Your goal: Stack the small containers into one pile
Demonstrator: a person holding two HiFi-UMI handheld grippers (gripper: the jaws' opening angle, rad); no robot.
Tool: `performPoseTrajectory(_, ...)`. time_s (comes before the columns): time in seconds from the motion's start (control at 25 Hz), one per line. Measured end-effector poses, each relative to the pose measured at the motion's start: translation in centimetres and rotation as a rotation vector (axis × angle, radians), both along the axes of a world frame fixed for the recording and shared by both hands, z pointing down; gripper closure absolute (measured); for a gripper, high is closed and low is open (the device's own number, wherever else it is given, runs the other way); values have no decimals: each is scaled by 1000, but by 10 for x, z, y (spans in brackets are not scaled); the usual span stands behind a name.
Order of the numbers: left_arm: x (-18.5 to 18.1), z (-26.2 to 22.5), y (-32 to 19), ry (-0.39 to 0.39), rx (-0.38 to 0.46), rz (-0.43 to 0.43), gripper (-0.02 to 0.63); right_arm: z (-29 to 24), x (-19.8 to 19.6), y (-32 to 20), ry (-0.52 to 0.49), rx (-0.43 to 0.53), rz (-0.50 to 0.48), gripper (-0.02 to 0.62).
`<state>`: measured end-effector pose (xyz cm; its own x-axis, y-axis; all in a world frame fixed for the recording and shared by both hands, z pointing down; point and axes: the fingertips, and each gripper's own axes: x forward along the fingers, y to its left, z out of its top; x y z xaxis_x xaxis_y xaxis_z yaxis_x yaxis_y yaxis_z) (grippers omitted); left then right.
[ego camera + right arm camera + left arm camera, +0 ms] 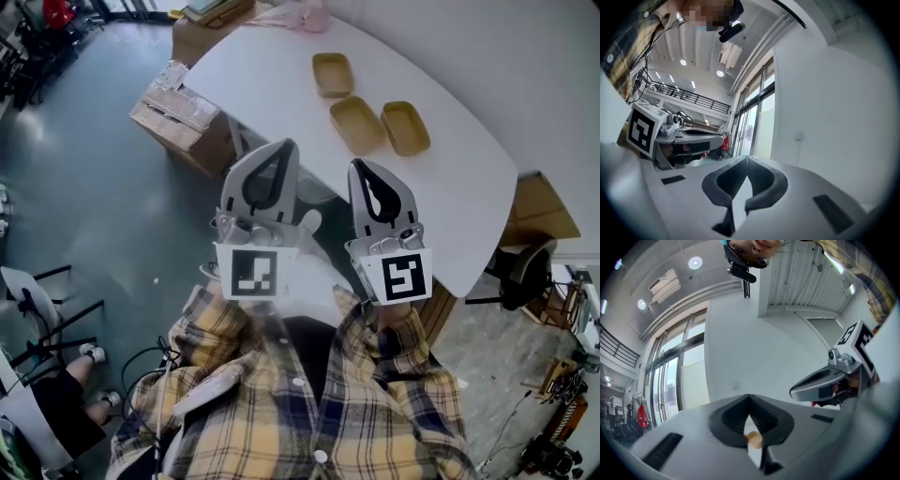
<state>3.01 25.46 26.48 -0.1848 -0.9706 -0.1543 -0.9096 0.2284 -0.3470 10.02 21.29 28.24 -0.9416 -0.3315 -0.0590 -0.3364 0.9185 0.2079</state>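
Head view, nearest first: my left gripper (284, 148) and right gripper (359, 167) hang side by side in front of the near edge of the white table (469, 178). Both have their jaws pressed together with nothing clamped. Each gripper view confirms the pads meeting, though in the left gripper view a tan speck (753, 439) shows through the slit below the pads, too small for me to name. A little in from that near edge, the left container (357, 124) and the right container (406, 127) lie side by side, almost touching. The far container (333, 75) lies just beyond the left one, toward the far edge. None is stacked yet. They look like shallow, thin-walled tan dishes, so I expect them to be light, slightly flexible and apt to skate on the smooth top. I would open up and pinch one by its rim on a long side, one pad inside and one outside. I'd do it gently, since a hard squeeze could buckle the wall. The matching shapes should nest.
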Motion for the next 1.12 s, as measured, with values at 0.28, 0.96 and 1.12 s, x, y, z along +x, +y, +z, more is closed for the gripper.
performPoseTrajectory(0.28, -56, 10, -104, 22, -54, 25, 588, 1, -59, -94, 20, -11, 8, 580)
performPoseTrajectory(0.96, -117, 17, -274, 20, -120, 191, 588, 10, -119, -247, 70, -78, 146, 580)
performPoseTrajectory(1.12, -116, 18, -295, 23, -127, 277, 588, 12, -115, -260, 72, -89, 231, 580)
